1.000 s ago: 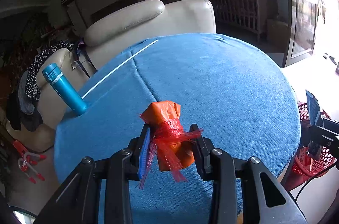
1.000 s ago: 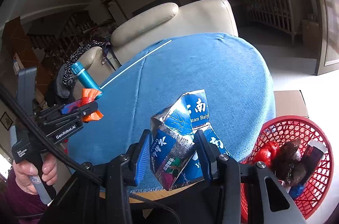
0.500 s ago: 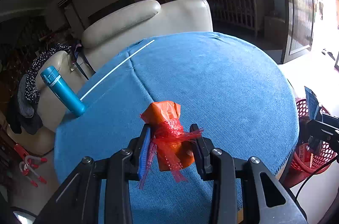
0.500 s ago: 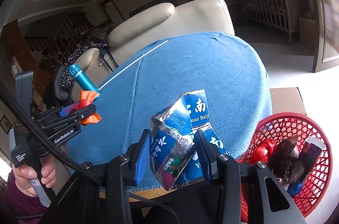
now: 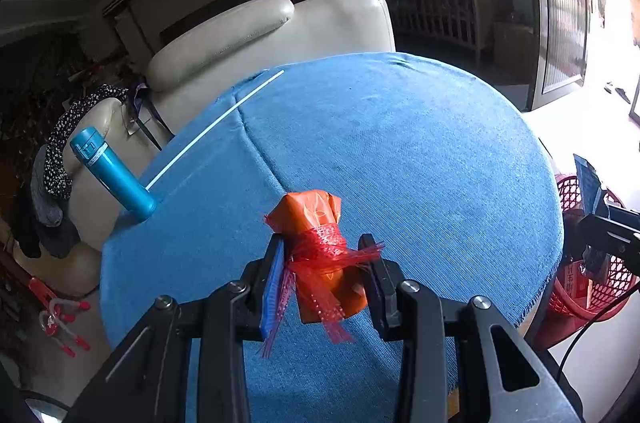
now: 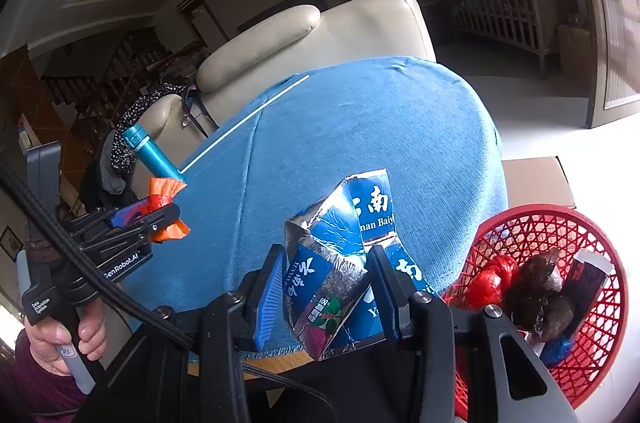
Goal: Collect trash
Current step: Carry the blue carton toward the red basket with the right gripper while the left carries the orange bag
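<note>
While my left gripper (image 5: 323, 255), in the lower middle of its view, clamps an orange wrapper (image 5: 320, 251) tied with red netting, my right gripper (image 6: 327, 277) pinches a crumpled blue carton (image 6: 340, 255) above the blue tablecloth (image 6: 340, 127); the red basket (image 6: 560, 235) sits at lower right.

Left hand-held gripper (image 6: 160, 219) — "GenRobot.AI"; blue foil pack (image 6: 340, 255) — perhaps "nan Baiy", partly hidden.
</note>
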`<state>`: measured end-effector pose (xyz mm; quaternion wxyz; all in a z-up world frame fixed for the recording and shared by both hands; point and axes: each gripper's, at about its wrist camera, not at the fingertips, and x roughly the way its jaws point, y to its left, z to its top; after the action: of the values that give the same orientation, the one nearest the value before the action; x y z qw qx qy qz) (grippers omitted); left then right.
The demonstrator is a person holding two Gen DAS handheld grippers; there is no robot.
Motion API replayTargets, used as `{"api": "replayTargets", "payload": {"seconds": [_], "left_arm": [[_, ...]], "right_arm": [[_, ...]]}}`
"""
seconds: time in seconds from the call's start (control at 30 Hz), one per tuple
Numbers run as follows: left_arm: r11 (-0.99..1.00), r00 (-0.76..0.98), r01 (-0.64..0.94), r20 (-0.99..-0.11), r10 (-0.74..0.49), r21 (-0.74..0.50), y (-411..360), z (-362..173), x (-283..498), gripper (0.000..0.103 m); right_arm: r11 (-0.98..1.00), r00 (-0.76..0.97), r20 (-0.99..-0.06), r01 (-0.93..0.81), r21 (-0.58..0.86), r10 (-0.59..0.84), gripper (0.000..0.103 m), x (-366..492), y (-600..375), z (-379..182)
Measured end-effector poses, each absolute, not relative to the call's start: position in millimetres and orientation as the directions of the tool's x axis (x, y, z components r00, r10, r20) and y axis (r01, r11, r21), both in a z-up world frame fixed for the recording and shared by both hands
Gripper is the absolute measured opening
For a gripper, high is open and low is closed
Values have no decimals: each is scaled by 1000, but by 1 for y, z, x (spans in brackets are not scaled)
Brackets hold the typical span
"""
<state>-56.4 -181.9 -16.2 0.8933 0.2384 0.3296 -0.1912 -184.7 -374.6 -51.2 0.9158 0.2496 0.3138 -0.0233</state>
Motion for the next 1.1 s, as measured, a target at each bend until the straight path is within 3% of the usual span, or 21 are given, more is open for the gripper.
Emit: {"api": "replayTargets", "payload": {"seconds": [1.1], "left_arm": [[774, 693, 541, -696, -190, 328, -197, -26, -65, 39]], "right_arm": [[848, 807, -581, 228, 477, 110, 45, -188, -387, -57]]}}
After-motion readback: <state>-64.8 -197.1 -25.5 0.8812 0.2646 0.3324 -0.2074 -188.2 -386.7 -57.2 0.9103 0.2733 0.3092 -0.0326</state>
